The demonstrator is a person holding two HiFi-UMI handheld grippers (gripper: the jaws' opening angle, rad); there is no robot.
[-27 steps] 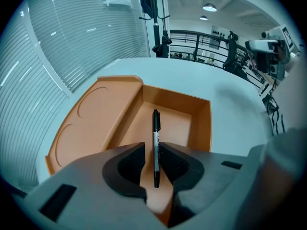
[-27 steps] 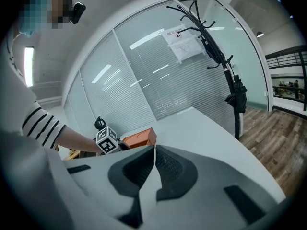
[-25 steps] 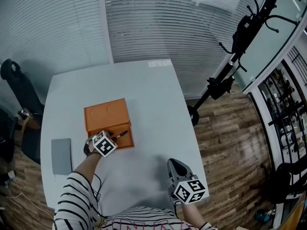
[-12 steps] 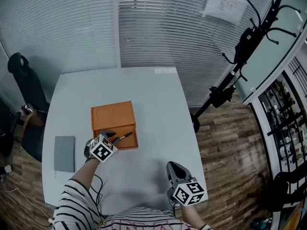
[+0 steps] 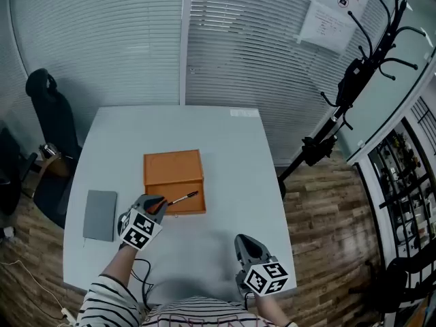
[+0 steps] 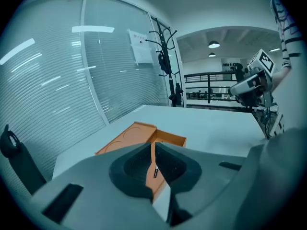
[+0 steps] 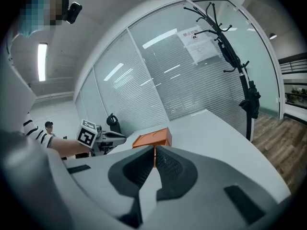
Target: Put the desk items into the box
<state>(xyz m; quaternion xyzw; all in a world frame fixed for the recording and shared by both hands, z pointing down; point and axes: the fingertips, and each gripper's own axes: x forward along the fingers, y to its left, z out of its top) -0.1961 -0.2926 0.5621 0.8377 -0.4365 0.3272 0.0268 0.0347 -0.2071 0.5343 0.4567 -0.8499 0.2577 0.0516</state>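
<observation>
The pen (image 5: 184, 198) lies in the open box (image 5: 174, 165). Just beside it, the left claw (image 5: 158, 203) is clenched on nothing. The right claw (image 5: 246, 240) waits clenched and empty near the desk (image 5: 225, 148) edge, probably idle. The notebook (image 5: 100, 214) is not yet boxed.

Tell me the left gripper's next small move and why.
Probably swing the left gripper left toward the grey notebook and open its jaws on the way. The pen already lies in the orange box. The gripper's jaws are together with nothing between them. The notebook lies on the table outside the box, on that gripper's side.
</observation>
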